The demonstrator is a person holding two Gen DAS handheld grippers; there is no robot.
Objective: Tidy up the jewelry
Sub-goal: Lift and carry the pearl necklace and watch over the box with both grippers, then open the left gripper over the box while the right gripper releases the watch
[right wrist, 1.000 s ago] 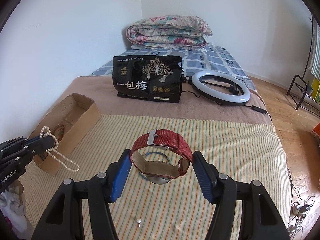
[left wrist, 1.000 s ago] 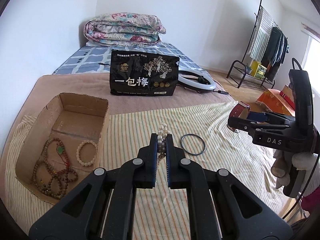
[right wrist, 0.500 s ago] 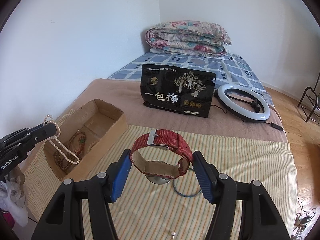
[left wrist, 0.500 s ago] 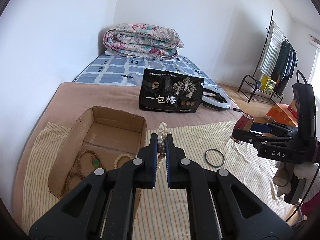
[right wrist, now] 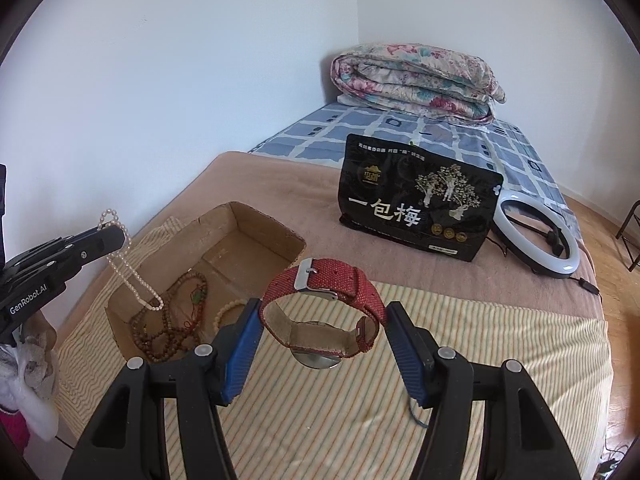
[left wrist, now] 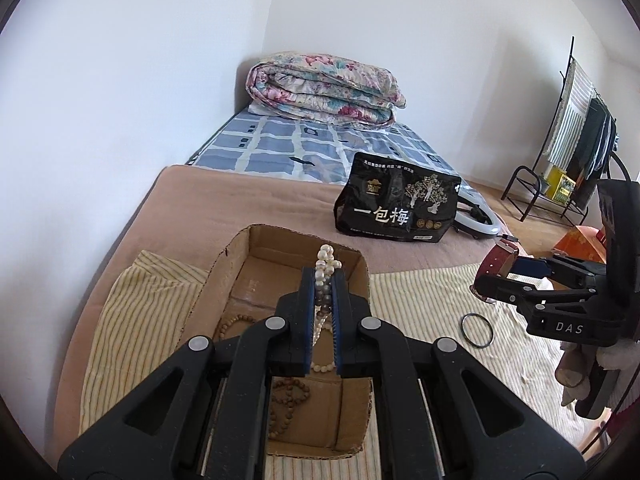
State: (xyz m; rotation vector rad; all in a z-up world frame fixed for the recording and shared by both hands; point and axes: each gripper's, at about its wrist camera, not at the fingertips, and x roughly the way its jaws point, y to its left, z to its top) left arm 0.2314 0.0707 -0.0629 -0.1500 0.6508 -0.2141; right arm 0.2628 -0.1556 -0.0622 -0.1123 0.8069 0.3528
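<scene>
My left gripper (left wrist: 323,284) is shut on a white pearl necklace (left wrist: 325,265) and holds it above the open cardboard box (left wrist: 362,264). In the right wrist view the left gripper (right wrist: 114,236) is at the left with the necklace (right wrist: 134,284) hanging into the box (right wrist: 256,220). Brown bead strings (right wrist: 168,328) and a pale bead bracelet (right wrist: 226,310) lie in the box. My right gripper (right wrist: 322,320) is shut on a red-strapped watch (right wrist: 320,280), held above the striped cloth (right wrist: 480,344) right of the box. A thin dark ring (left wrist: 476,330) lies on the cloth.
A black snack bag (right wrist: 416,204) stands behind the box, with a ring light (right wrist: 538,240) to its right. A folded floral quilt (left wrist: 324,90) lies at the bed's far end. A clothes rack (left wrist: 576,152) stands by the right wall.
Both grippers have moved left with their loads. The pearl necklace now hangs over the box, and the watch has come closer to the box.
</scene>
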